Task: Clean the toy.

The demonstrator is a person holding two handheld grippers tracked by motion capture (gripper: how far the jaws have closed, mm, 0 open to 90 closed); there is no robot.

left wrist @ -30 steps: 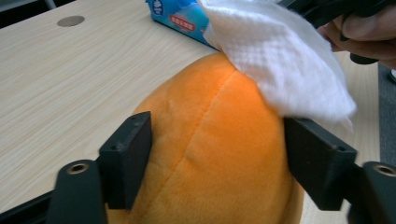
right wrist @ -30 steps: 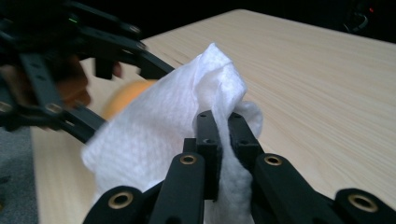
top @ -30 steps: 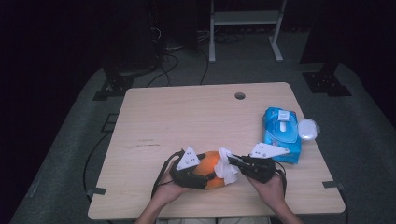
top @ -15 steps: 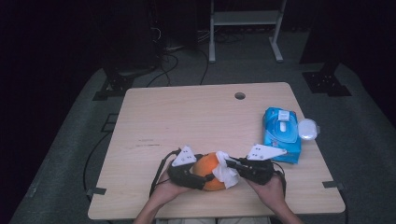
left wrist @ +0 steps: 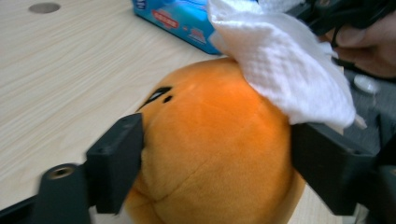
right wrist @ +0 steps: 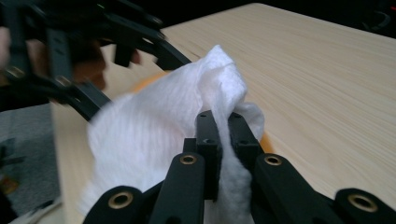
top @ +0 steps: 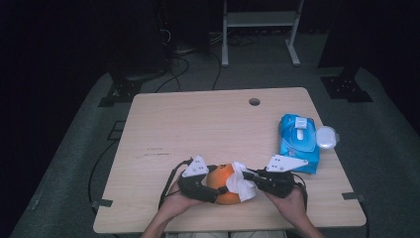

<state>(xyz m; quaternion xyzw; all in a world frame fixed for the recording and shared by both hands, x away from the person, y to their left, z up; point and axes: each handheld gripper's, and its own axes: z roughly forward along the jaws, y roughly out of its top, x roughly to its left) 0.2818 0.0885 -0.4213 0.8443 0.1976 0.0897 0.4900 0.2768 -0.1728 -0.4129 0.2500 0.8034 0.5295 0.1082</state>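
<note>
Left gripper (top: 216,191) is clamping the orange plush ball (top: 224,183) btwn both jaws at the near table (top: 198,129) edge, w/ the right gripper (top: 246,174) pinching a white wipe (top: 242,181) shut and pressing it on the ball's top right side. Risk imo: the soft ball is squashing and could be rolling out of the clamp if the wiping is pushing too hard; the wipe could also be sliding free, since just a fold is caught. Blue wipes pack (top: 298,141) is sitting apart at right.
</note>
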